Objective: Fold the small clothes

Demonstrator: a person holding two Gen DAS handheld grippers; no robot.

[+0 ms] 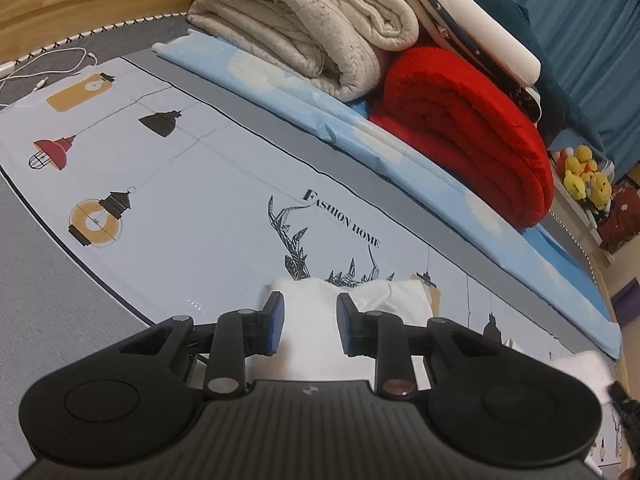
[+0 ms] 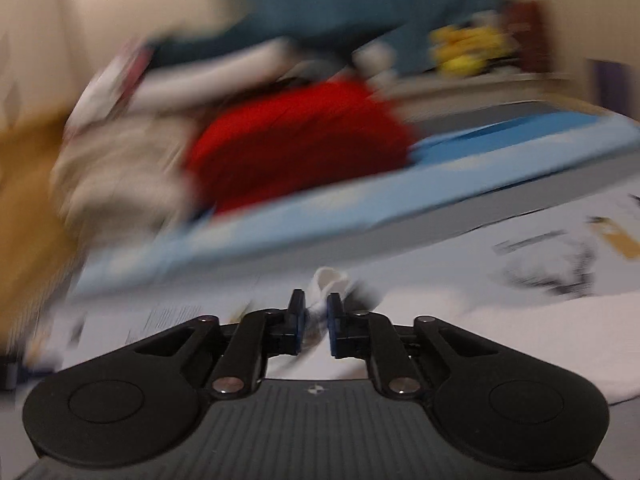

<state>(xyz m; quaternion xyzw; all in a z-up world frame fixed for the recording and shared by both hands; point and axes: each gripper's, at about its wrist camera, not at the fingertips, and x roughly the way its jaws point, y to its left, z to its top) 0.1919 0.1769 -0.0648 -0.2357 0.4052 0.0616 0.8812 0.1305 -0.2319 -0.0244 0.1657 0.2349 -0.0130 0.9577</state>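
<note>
White cotton garment (image 1: 316, 312) lies on your printed pale-blue bedsheet (image 1: 192, 216); your left gripper (image 1: 310, 326) is spread above it, your right gripper (image 2: 316, 326) pinching its bunched fold (image 2: 326, 284).

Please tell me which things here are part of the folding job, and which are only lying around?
Part of the job:
- white garment
- left gripper, jaws open
- right gripper, jaws shut on white cloth

Only lying around:
- red blanket
- beige quilt
- white cable
- yellow plush toys
</note>
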